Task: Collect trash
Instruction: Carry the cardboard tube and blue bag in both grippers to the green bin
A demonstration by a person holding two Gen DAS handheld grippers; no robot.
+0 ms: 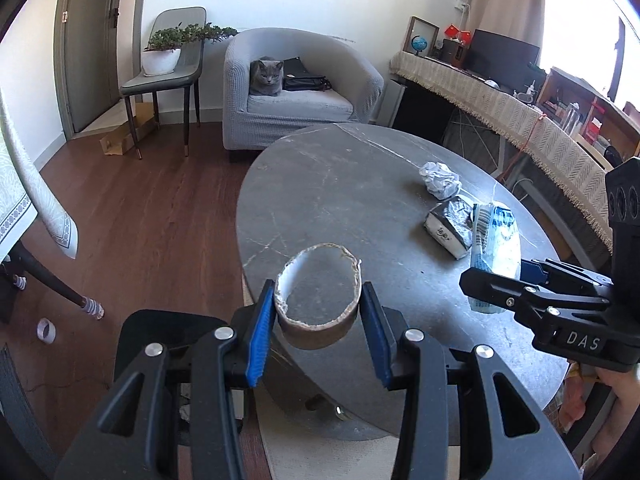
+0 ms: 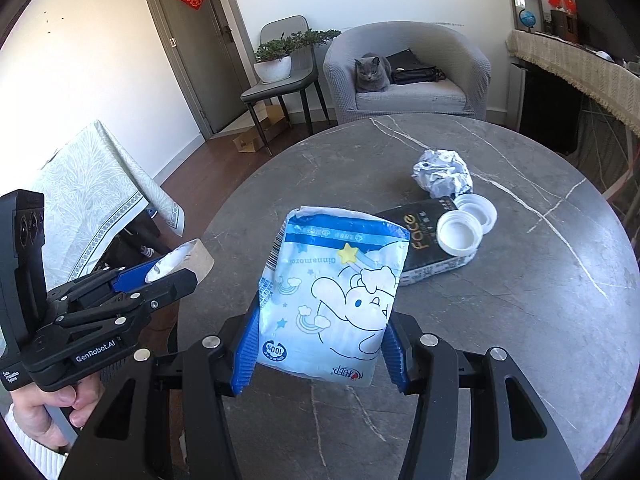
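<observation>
Above a round grey stone table [image 2: 520, 280], the left gripper [image 1: 318, 316] clamps a short cardboard tube [image 1: 318, 300] across its sides, and the right gripper [image 2: 320, 344] squeezes a soft blue tissue pack [image 2: 332, 296] at its lower end. Both look light; the tube would likely crush under pressure. Remaining on the table are a crumpled paper ball [image 2: 440, 176], a dark packet [image 2: 424, 248] and two white lids [image 2: 460, 232].
</observation>
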